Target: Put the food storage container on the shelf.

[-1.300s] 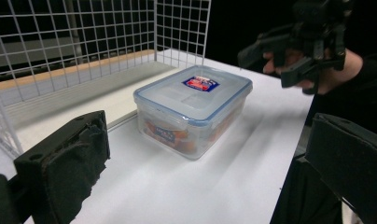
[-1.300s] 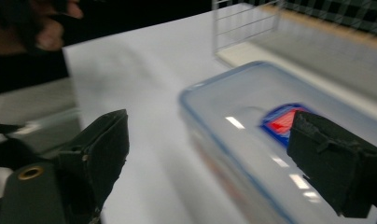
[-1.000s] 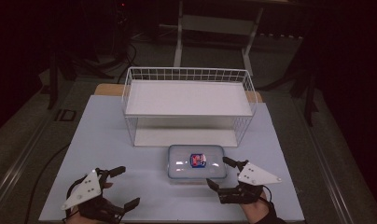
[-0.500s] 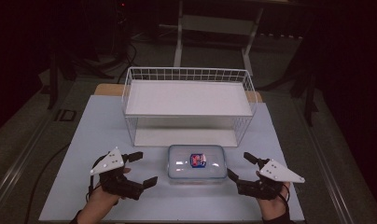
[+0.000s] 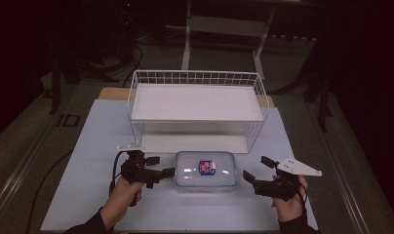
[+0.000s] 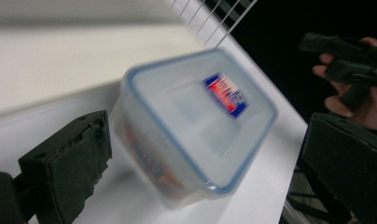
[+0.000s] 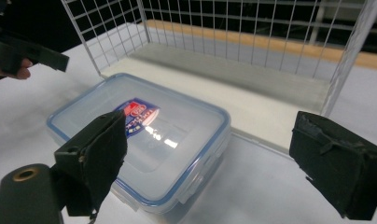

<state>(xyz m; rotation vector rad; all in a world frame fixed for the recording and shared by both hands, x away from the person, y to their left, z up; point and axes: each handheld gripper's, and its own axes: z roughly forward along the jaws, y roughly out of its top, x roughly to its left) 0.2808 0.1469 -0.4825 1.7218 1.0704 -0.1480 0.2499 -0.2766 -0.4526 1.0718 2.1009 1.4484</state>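
A: Lidded container (image 5: 205,169) is sitting on the table (image 5: 88,146), just in front of the wire shelf rack (image 5: 197,105). Both grippers are flanking it. The step, as I read it, is the approach to a two-sided pickup.

B: Jaws?

A: Left gripper (image 5: 156,166) is standing at the container's left short end, jaws spread; in the left gripper view the container (image 6: 196,126) is lying between the two pads (image 6: 70,163), not pinched. Right gripper (image 5: 256,170) is waiting off the container's right end, clear of it. Its jaws have just been opening wider and are spread, with nothing between them; in the right gripper view the near corner of the container (image 7: 144,140) is showing between the pads (image 7: 95,154), farther off.

B: Next move?

A: I'm judging the right gripper needs to come in to the container's right edge, then both need to close evenly so the box is lifting level.

B: Trouble reading anything?

A: The left gripper view is blurring, so contact between the lower jaw tip and the container wall is hard to call. The label on the lid is not legible. Contents are hiding behind the cloudy plastic. The room behind the rack is too dark to read.
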